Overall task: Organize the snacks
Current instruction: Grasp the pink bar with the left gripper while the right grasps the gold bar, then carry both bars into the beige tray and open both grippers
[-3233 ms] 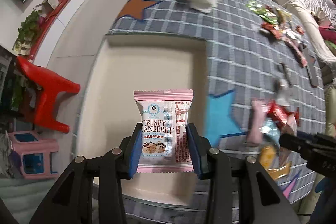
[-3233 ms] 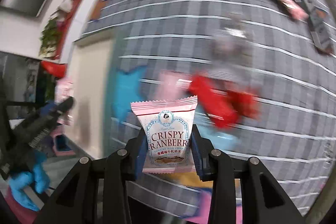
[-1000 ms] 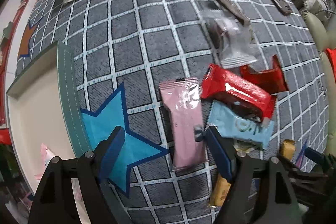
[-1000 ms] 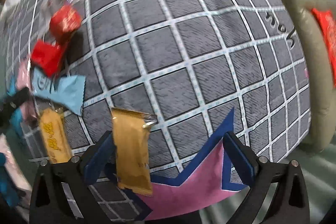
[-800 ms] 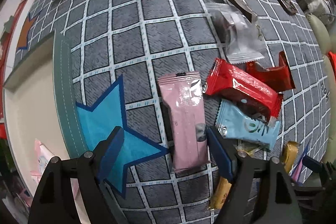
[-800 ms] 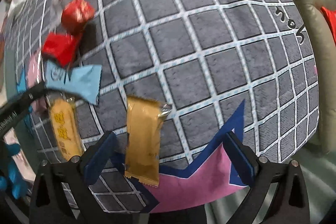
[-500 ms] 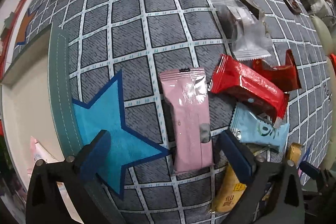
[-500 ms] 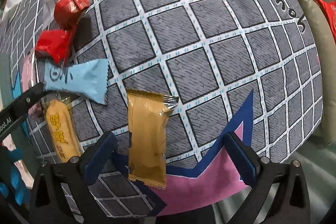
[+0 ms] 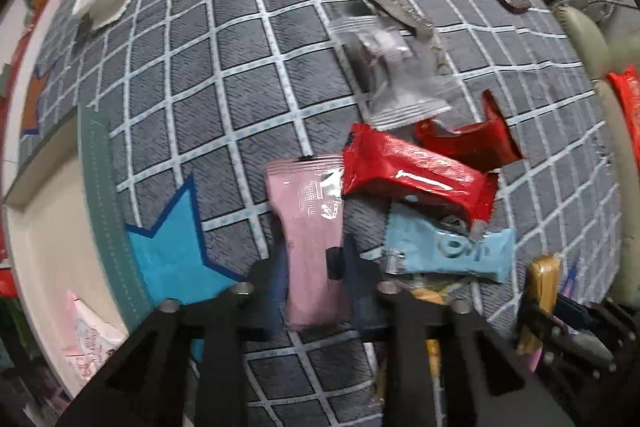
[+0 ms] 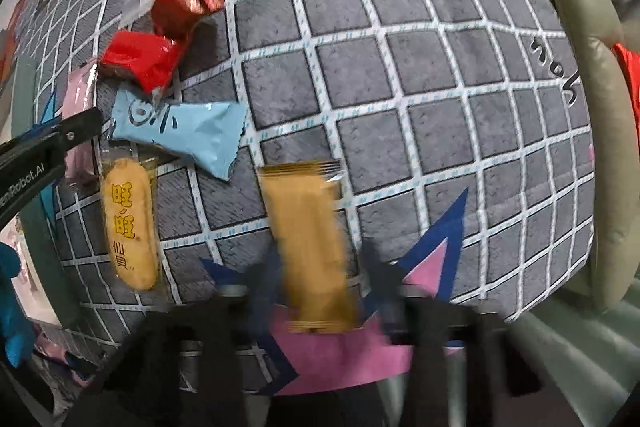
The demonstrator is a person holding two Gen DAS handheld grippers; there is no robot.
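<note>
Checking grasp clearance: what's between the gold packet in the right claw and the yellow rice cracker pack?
Nothing: in the right wrist view only bare grey checked cloth separates the gold packet from the yellow rice cracker pack.

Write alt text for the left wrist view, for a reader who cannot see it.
The left gripper closes around a pink snack packet lying on a grey checked cloth. Right of it lie a red packet and a light blue packet; a cream tray sits at the left edge.
</note>
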